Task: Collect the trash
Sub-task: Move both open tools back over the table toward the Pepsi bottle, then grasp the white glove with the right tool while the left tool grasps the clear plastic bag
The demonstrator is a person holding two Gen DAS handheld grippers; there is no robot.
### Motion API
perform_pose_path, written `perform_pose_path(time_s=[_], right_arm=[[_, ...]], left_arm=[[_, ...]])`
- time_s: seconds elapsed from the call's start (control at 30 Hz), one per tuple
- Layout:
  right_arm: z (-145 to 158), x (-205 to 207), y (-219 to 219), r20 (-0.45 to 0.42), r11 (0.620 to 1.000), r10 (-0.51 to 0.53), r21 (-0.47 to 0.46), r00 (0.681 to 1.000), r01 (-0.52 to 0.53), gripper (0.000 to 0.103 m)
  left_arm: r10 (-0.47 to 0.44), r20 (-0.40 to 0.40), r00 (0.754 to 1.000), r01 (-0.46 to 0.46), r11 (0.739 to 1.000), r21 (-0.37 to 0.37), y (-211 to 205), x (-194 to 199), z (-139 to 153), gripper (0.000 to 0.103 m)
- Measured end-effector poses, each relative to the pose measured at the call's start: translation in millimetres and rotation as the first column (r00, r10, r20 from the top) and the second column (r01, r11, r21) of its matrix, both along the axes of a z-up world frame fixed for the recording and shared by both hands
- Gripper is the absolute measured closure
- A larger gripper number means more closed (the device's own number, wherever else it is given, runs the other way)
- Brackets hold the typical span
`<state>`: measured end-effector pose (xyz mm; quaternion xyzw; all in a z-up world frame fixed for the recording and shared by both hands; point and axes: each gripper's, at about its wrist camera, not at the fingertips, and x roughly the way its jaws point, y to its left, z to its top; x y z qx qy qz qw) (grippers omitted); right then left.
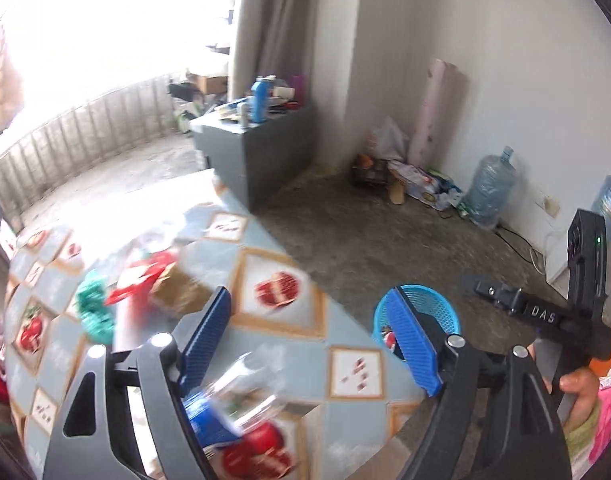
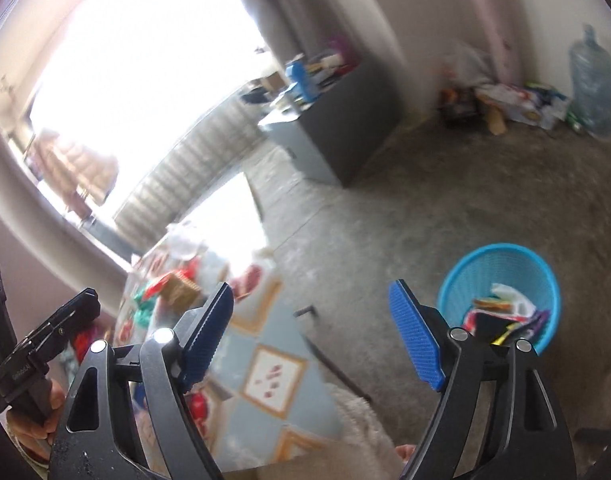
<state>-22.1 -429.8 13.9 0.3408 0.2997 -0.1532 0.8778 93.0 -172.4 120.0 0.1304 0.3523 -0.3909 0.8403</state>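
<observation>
A table with a fruit-patterned cloth (image 1: 281,336) holds trash: a red wrapper (image 1: 143,276), a brown packet (image 1: 179,290), a green crumpled piece (image 1: 93,308) and a blurred clear and blue wrapper (image 1: 229,404) close under my left gripper (image 1: 311,340). That gripper is open and empty above the table edge. A blue mesh bin (image 2: 501,280) stands on the floor, holding several wrappers. My right gripper (image 2: 313,332) is open and empty, above the table corner, left of the bin. The bin also shows in the left wrist view (image 1: 429,304).
A grey cabinet (image 1: 261,152) with bottles stands behind the table. A water jug (image 1: 491,188), boxes and bags lie along the white wall. The concrete floor (image 2: 425,208) spreads around the bin. A beige cloth (image 2: 357,428) lies at the table's near corner.
</observation>
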Motion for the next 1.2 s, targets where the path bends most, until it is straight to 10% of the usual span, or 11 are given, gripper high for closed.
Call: perform_pose_path(time_s=[0.53, 0.97, 1.2], right_arm=[[31.5, 73.6, 91.0, -0.005, 0.948, 0.316, -0.024, 0.949, -0.316, 0.025], [21.3, 108.8, 130.1, -0.08, 0.916, 0.4, 0.008, 0.913, -0.4, 0.025], [14.5, 97.4, 154.7, -0.052, 0.878, 0.479, 0.027, 0.876, -0.478, 0.03]], left_arm=[[0.381, -0.036, 0.924, -0.382, 0.916, -0.12, 202.5, 39.7, 10.0, 0.016], [0.128, -0.084, 0.988, -0.138, 0.983, -0.122, 185.4, 10.4, -40.8, 0.016], [0.165, -0.082, 0.983, -0.174, 0.979, -0.11, 197.8, 15.4, -59.2, 0.023]])
